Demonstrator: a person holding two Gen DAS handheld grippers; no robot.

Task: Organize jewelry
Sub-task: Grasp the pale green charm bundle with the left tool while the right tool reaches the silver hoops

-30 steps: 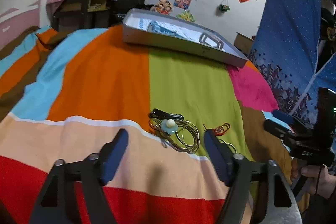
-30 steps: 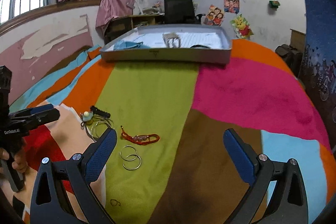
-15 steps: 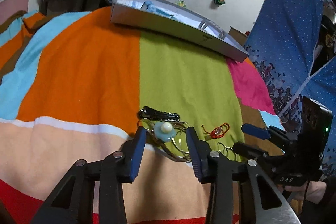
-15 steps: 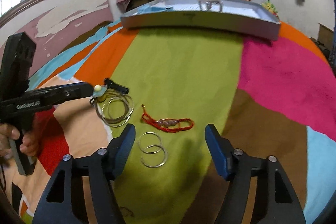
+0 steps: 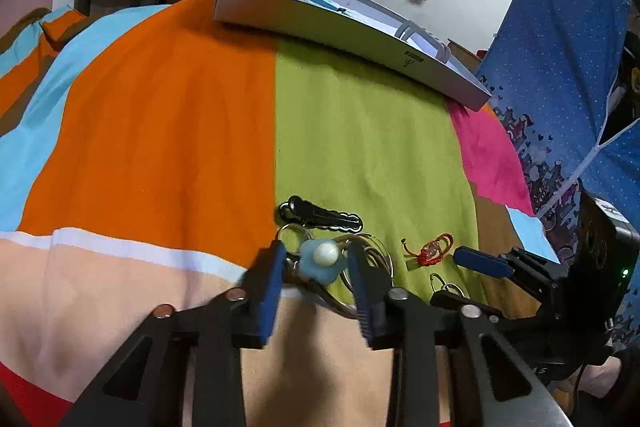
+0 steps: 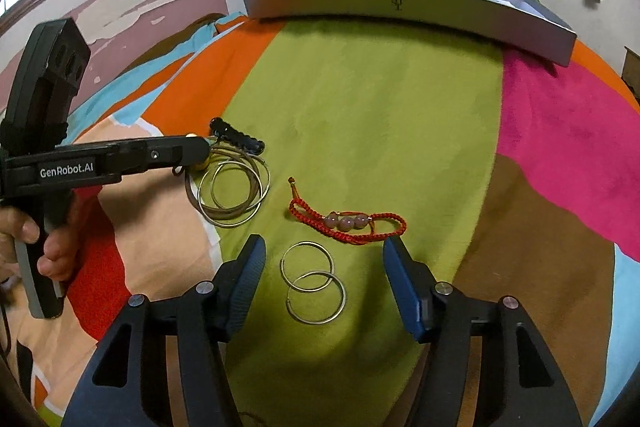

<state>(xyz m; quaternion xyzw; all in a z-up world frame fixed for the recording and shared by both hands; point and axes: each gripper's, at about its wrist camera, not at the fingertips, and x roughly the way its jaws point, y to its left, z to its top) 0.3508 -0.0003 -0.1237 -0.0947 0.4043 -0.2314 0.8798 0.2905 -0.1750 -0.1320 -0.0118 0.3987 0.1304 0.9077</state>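
So the jewelry's all laid out on a bed with a striped blanket [image 6: 360,99], and a grey tray [image 6: 400,5] sits at the far end, well apart from it. The left claw [image 5: 316,267] has just been closing and now has its 2 pads either side of a blue flower charm [image 5: 320,263] with a white bead on it, looks nearly touching but can't tell if it's actually pinching yet. That charm sits on a pile of big hoops [image 6: 232,191], right by a black clip [image 5: 320,217]. The right claw [image 6: 324,275] has been closing too, though its jaws are clearly apart, hanging over 2 small silver hoops [image 6: 314,283] that overlap each other on the green stripe, not touching them. Just past those there's a red cord bracelet [image 6: 348,223] with 3 pinkish beads. A hand [image 6: 36,247] grips the left tool's handle.
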